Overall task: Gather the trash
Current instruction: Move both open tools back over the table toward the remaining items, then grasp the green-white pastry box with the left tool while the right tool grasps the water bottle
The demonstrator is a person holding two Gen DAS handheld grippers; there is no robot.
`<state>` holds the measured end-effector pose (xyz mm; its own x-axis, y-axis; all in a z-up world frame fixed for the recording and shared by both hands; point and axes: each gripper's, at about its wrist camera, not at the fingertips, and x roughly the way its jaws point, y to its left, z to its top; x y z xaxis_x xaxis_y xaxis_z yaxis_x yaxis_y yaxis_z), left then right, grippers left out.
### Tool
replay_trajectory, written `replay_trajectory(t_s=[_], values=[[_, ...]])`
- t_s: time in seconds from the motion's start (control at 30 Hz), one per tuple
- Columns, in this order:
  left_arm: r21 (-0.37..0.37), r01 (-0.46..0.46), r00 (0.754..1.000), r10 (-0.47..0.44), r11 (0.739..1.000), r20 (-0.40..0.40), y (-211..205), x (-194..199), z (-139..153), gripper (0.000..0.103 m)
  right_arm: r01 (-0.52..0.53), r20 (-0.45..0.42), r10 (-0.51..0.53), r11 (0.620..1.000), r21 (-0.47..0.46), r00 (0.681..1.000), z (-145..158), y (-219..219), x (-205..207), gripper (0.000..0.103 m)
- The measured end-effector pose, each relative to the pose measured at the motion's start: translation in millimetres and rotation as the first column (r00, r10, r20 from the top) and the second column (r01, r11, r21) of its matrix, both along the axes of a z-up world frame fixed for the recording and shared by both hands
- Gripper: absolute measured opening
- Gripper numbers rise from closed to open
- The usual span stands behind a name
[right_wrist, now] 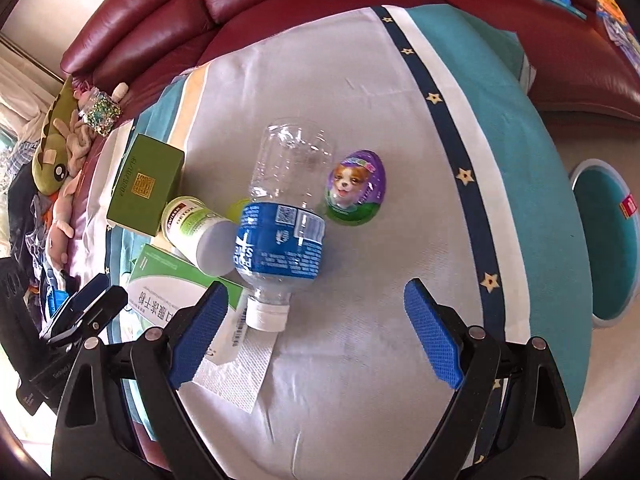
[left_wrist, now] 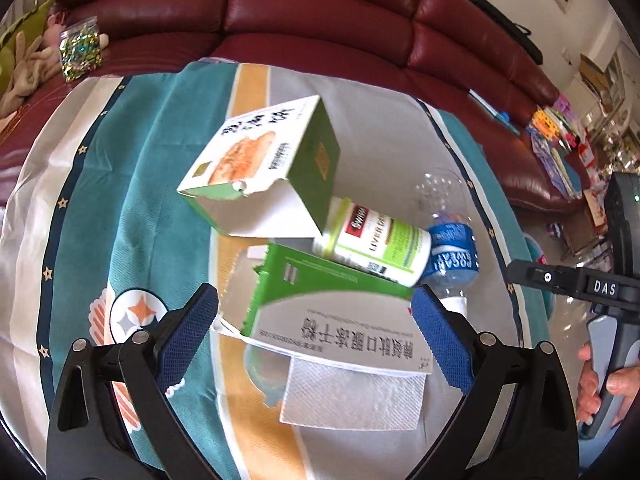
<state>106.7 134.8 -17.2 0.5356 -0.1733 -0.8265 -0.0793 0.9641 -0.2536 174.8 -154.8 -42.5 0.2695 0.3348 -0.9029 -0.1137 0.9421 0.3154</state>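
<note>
A pile of trash lies on a cloth-covered table [left_wrist: 360,120]. In the left wrist view a green-and-white medicine box [left_wrist: 336,320] sits between the open fingers of my left gripper [left_wrist: 316,320], over a paper napkin [left_wrist: 352,396]. Behind it are a torn green food box [left_wrist: 264,168], a white supplement bottle [left_wrist: 376,246] and an empty blue-labelled plastic bottle [left_wrist: 452,252]. In the right wrist view my right gripper [right_wrist: 316,328] is open above the table, with the plastic bottle [right_wrist: 280,232] and its white cap just ahead of the left finger. A purple toy egg [right_wrist: 354,188] lies beside it.
A dark red leather sofa [left_wrist: 320,12] curves behind the table, with a glitter jar [left_wrist: 80,52] and plush toys [right_wrist: 56,152] on it. A teal round bin [right_wrist: 612,240] stands at the right of the table. My right gripper's handle and hand [left_wrist: 600,340] show at right.
</note>
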Motion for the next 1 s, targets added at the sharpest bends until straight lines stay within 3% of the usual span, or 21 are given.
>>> replay_trajectory(t_s=[0.23,0.63,0.7,0.77,0.83,0.9,1.0], values=[[-0.060,-0.075,0.997,0.077,0.995,0.027,17.3,27.7,-3.0,0.097,-0.001,-0.010,0.000,1.000,-0.012,1.000,-7.6,8.8,10.0,0.086],[-0.147,-0.155,0.985,0.165,0.977,0.058,11.9,68.8,-24.7,0.076,0.007,-0.002,-0.007,1.000,-0.025,1.000,-17.1,9.7,33.3,0.086],[-0.150,-0.153,0.984,0.164,0.977,0.064,10.5,75.0,-27.3,0.069,0.007,-0.005,-0.007,1.000,-0.025,1.000,-18.5,11.9,36.7,0.086],[-0.141,-0.139,0.986,0.150,0.980,0.072,8.5,79.9,-27.9,0.034,0.005,-0.001,-0.005,1.000,-0.022,1.000,-19.0,15.8,39.8,0.086],[-0.130,-0.110,0.989,0.121,0.985,0.080,5.1,81.2,-28.1,0.017,-0.005,-0.001,0.005,1.000,-0.016,1.000,-20.2,20.7,42.7,0.085],[-0.106,-0.079,0.992,0.088,0.991,0.088,1.5,80.0,-27.0,0.009,-0.019,0.002,0.019,1.000,-0.004,1.000,-20.9,26.6,44.8,0.080],[-0.085,-0.020,0.997,0.026,0.996,0.070,-2.9,78.8,-29.4,0.007,-0.041,-0.012,0.041,0.999,0.017,0.999,-23.9,34.6,49.5,0.062]])
